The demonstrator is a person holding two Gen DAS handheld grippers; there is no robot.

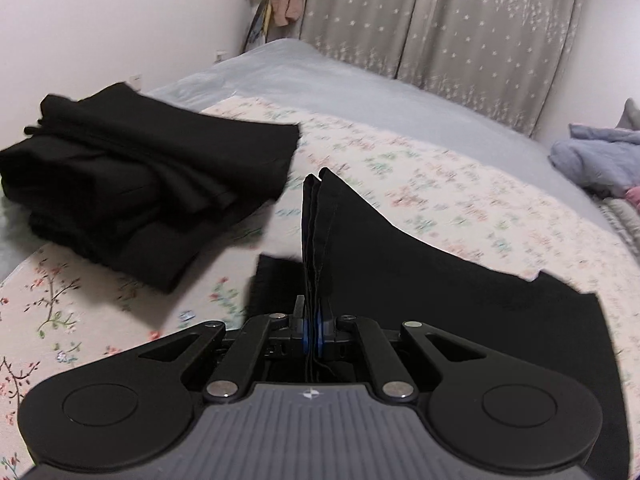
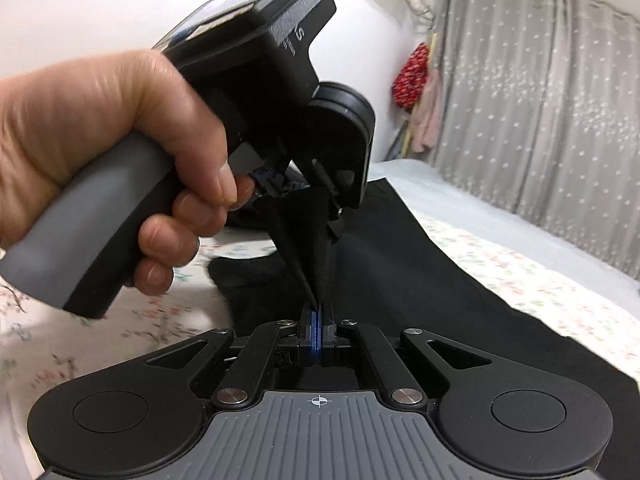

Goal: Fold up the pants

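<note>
Both claws, the left claw (image 1: 311, 320) and the right claw (image 2: 318, 320), are clamped on an edge of the black pants (image 1: 440, 280), lifting it clear of the bed (image 1: 400, 168) just ahead of them, probably to carry that end over into a fold.

The left tool (image 1: 312, 320) pinches black pants (image 1: 440, 280) beside a folded black stack (image 1: 140, 176) on the floral bedspread (image 1: 440, 184).

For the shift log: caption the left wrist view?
Left gripper pinches black pants beside folded black pile.
</note>
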